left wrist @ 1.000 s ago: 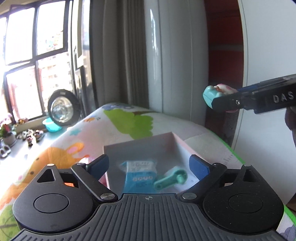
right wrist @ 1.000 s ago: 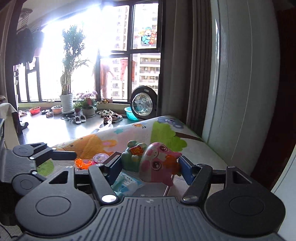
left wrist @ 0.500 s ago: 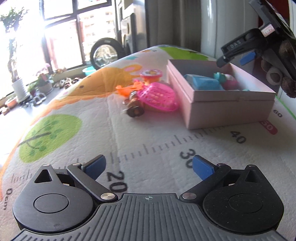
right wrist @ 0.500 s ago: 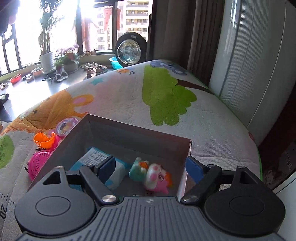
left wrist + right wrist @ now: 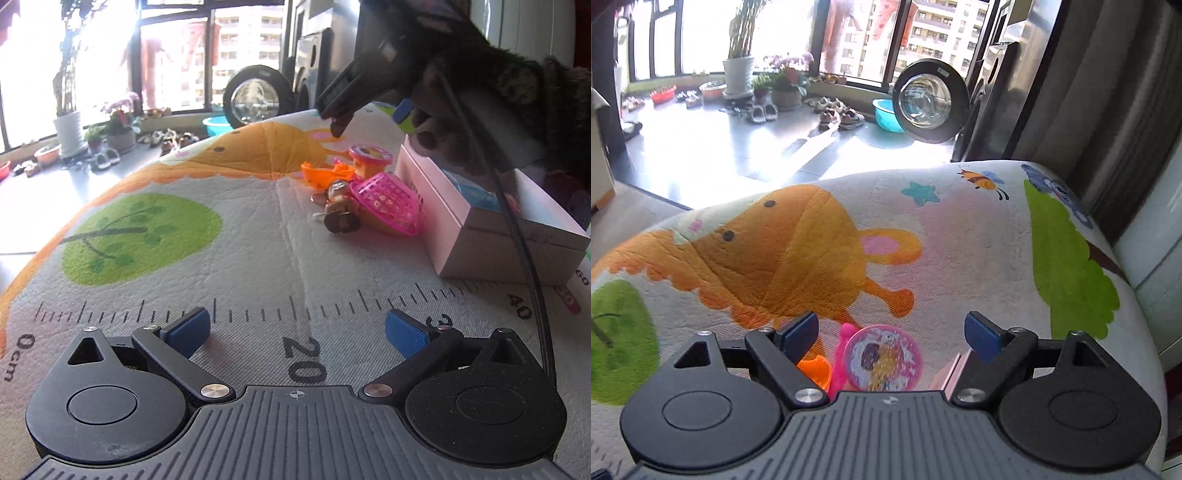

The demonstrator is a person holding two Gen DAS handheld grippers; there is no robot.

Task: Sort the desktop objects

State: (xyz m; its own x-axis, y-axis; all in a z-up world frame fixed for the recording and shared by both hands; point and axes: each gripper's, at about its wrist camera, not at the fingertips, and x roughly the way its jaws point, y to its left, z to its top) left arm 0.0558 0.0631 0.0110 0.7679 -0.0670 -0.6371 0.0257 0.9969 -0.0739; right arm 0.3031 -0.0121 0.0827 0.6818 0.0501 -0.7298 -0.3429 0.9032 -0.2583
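- The pink box [image 5: 476, 236] stands on the bench, which is covered by a cartoon-print mat [image 5: 221, 258]. It already holds part of the sorted load: something blue shows inside it, and the rest of its contents are hidden behind the person's hand [image 5: 454, 110].
- Four toys lie on the mat just left of the box, apparently still to be sorted: a pink mesh basket [image 5: 388, 210], a small brown wheeled toy [image 5: 340, 214] touching it, an orange toy [image 5: 325, 171] and a round pink-rimmed toy [image 5: 882, 358] behind them.
- The left gripper [image 5: 295, 328] hangs low over the ruler markings, well short of the toys, its jaws wide apart with nothing between them.
- The right gripper [image 5: 890, 332] is over the round toy and the orange piece; its jaws have just been opening, and the pads press on nothing.
- Judged from this, the sorting is partly done, and the round toy looks the likeliest next pick.
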